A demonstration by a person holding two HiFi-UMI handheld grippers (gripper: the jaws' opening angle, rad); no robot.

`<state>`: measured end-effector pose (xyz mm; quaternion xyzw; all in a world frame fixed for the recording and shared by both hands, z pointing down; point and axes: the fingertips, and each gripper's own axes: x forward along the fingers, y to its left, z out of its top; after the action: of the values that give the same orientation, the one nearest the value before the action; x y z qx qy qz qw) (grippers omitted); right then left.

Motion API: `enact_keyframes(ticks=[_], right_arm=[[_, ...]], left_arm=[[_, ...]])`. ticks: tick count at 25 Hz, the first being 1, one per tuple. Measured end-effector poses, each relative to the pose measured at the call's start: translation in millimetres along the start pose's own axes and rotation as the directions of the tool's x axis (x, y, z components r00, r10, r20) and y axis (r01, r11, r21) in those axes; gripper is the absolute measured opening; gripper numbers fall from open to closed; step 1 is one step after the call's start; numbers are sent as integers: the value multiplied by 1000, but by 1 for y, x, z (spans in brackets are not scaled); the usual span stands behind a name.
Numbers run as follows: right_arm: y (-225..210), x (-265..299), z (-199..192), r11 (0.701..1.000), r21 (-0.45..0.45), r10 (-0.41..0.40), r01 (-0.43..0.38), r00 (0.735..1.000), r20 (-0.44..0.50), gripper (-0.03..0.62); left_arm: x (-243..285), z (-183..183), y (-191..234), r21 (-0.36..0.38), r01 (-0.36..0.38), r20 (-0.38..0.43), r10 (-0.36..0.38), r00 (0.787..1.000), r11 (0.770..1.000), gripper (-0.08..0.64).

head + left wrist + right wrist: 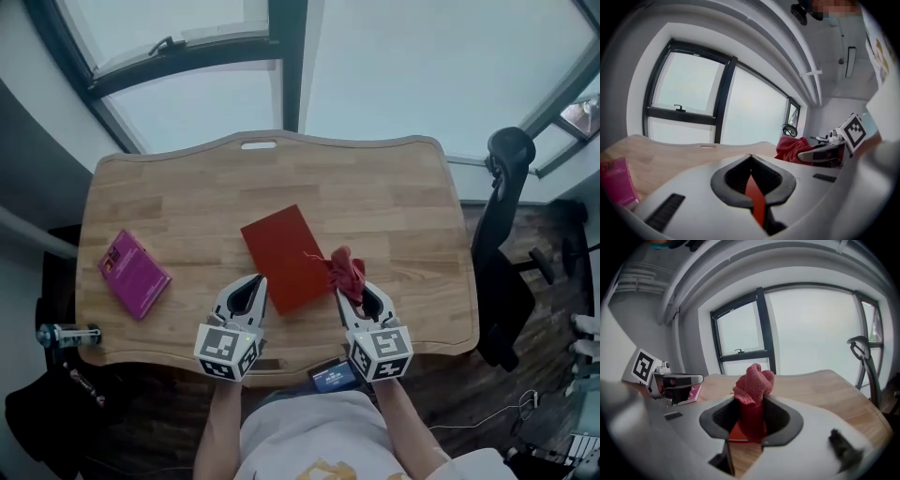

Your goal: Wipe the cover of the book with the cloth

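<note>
Near the desk's [187, 197] front edge, the book [284, 255] lies flat, with the right gripper [349, 289] clenching the cloth [346, 270] at its right edge and the left gripper [254, 284] closed on nothing beside it; wiping seems about to start, needing the cloth lowered onto the cover.

Bare tabletop [394, 187] lies open behind and right of the red book [281, 253]. A pink book [134, 274] takes the left end. The left gripper [256, 278] and the right gripper [352, 292], with its bunched cloth [345, 270], crowd the red book's near edge. A chair [497, 234] stands off the right edge.
</note>
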<state>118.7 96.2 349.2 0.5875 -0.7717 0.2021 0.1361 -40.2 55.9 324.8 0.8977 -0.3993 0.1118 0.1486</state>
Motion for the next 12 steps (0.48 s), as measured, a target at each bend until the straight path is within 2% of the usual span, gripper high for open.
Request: enact_keyframes(ticks=[6,12], right_arm=[[14,-29,24,1000,-7,-22,23,994,107,143],[30,-50,30,999,-24,-27,31,988,155,143]], left_arm=[[-33,21,-8,68,-29,45,26,999,997,12],[-56,30,-12,119,-80,99,68,993,990,12]])
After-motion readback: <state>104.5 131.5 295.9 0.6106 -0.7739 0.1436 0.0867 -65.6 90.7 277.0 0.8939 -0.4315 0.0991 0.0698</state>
